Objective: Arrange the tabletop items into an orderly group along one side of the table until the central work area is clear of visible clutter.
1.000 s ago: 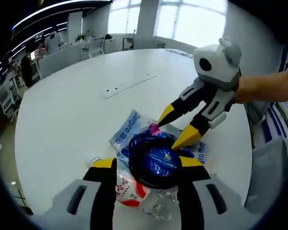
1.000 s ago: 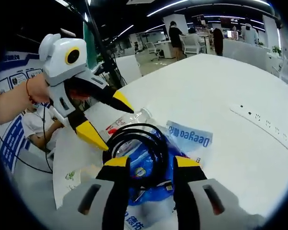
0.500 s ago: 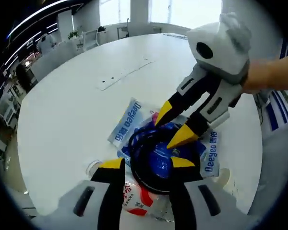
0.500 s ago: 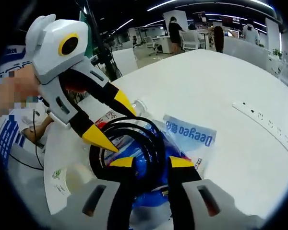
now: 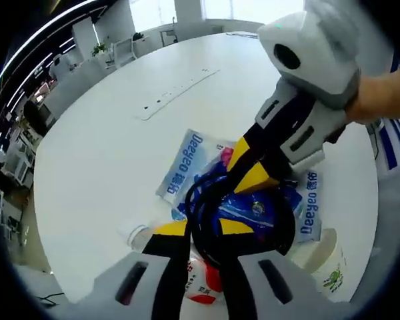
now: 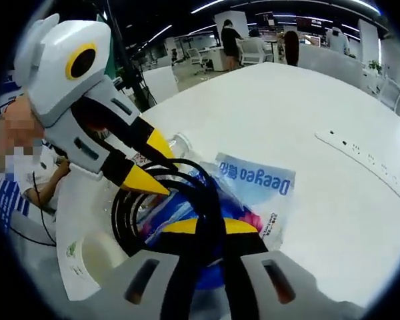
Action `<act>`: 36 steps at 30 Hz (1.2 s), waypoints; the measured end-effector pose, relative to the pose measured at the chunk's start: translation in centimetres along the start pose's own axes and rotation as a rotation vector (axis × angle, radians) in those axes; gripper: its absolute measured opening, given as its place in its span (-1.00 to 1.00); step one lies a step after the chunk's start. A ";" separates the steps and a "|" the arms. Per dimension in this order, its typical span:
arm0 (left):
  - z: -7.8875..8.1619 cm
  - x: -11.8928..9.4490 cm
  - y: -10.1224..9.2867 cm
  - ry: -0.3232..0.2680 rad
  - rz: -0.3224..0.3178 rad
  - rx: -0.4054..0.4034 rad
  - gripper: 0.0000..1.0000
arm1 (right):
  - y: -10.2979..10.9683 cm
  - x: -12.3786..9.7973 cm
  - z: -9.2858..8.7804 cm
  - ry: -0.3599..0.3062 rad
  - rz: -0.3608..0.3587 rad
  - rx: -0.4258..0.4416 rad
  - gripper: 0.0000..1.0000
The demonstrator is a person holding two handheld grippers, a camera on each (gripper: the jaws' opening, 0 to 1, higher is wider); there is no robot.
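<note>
Both claws, the left gripper (image 5: 203,230) and the right gripper (image 6: 210,227), are pinching opposite sides of the coiled black cable (image 5: 210,220), apparently to lift it as one bundle off the blue Deegeo bags (image 6: 257,180) heaped near the white table's (image 5: 107,133) edge, beside a water bottle (image 5: 137,235).

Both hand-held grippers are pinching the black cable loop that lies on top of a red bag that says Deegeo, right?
Not quite: the bag is blue, not red, as the right gripper view shows. Both hand-held grippers, left and right, do pinch the black cable loop lying on it.
</note>
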State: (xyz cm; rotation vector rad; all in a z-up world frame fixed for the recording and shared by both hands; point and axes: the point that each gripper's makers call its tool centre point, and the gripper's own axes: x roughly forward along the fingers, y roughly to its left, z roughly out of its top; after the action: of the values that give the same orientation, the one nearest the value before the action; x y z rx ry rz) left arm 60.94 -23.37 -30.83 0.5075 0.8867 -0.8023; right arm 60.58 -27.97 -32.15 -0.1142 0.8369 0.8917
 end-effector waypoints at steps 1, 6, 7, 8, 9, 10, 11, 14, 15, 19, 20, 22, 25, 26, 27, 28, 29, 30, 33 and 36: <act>0.0 0.0 0.0 0.001 0.000 -0.007 -0.78 | -0.2 0.0 0.1 -0.004 0.001 0.017 -0.88; 0.3 -0.1 0.3 -0.006 0.014 -0.028 -0.84 | -0.3 -0.2 0.4 -0.017 -0.004 0.046 -0.93; 0.4 -0.2 0.4 -0.009 0.015 -0.038 -0.85 | -0.3 -0.2 0.4 -0.019 -0.006 0.048 -0.93; 0.5 -0.3 0.4 -0.014 0.016 -0.045 -0.86 | -0.2 -0.3 0.5 -0.021 -0.007 0.058 -0.94; 0.5 -0.3 0.4 -0.019 0.016 -0.055 -0.87 | -0.2 -0.4 0.5 -0.023 -0.006 0.063 -0.94; 0.6 -0.4 0.4 -0.028 0.012 -0.067 -0.88 | -0.3 -0.4 0.5 -0.025 -0.006 0.067 -0.95; 0.7 -0.5 0.3 -0.034 0.005 -0.085 -0.88 | -0.4 -0.5 0.5 -0.026 -0.004 0.072 -0.95; 0.6 -0.6 0.2 -0.036 0.007 -0.085 -0.89 | -0.3 -0.8 0.8 -0.036 0.002 0.082 -0.96; 0.7 -0.6 0.2 -0.037 0.007 -0.088 -0.89 | -0.2 -0.9 0.8 -0.038 0.002 0.081 -0.96; 0.9 -1.0 0.1 -0.054 0.007 -0.107 -0.91 | 0.0 -1.7 1.3 -0.057 0.007 0.089 -0.98; 0.9 -1.1 0.1 -0.059 0.006 -0.113 -0.91 | 0.0 -1.8 1.4 -0.061 0.009 0.092 -0.98; 1.1 -1.5 -0.2 -0.066 0.006 -0.122 -0.92 | 0.2 -2.2 1.6 -0.069 0.011 0.094 -0.98; 1.3 -1.9 -0.6 -0.071 0.008 -0.125 -0.92 | 0.5 -2.7 1.8 -0.078 0.012 0.088 -0.99; 1.3 -2.1 -0.7 -0.072 0.008 -0.125 -0.92 | 0.5 -2.9 1.9 -0.082 0.013 0.088 -0.99; 1.4 -2.2 -0.8 -0.075 0.009 -0.126 -0.93 | 0.6 -3.0 1.9 -0.084 0.013 0.087 -0.99; 1.5 -2.3 -0.9 -0.077 0.009 -0.127 -0.93 | 0.6 -3.1 2.0 -0.085 0.013 0.086 -0.99; 1.5 -2.5 -1.0 -0.081 0.009 -0.132 -0.93 | 0.5 -3.2 2.0 -0.086 0.015 0.086 -0.99; 1.6 -2.6 -1.0 -0.083 0.009 -0.134 -0.93 | 0.5 -3.3 2.1 -0.088 0.015 0.085 -1.00; 1.8 -3.0 -1.2 -0.092 0.011 -0.137 -0.94 | 0.8 -3.7 2.3 -0.096 0.017 0.083 -1.00; 2.0 -3.5 -1.2 -0.099 0.015 -0.139 -0.94 | 1.1 -4.3 2.7 -0.107 0.019 0.080 -1.00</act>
State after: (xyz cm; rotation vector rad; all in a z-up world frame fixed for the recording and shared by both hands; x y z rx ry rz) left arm 59.59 -24.11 -26.92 0.3496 0.8396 -0.7399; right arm 59.96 -28.86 -27.09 0.0115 0.7741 0.8735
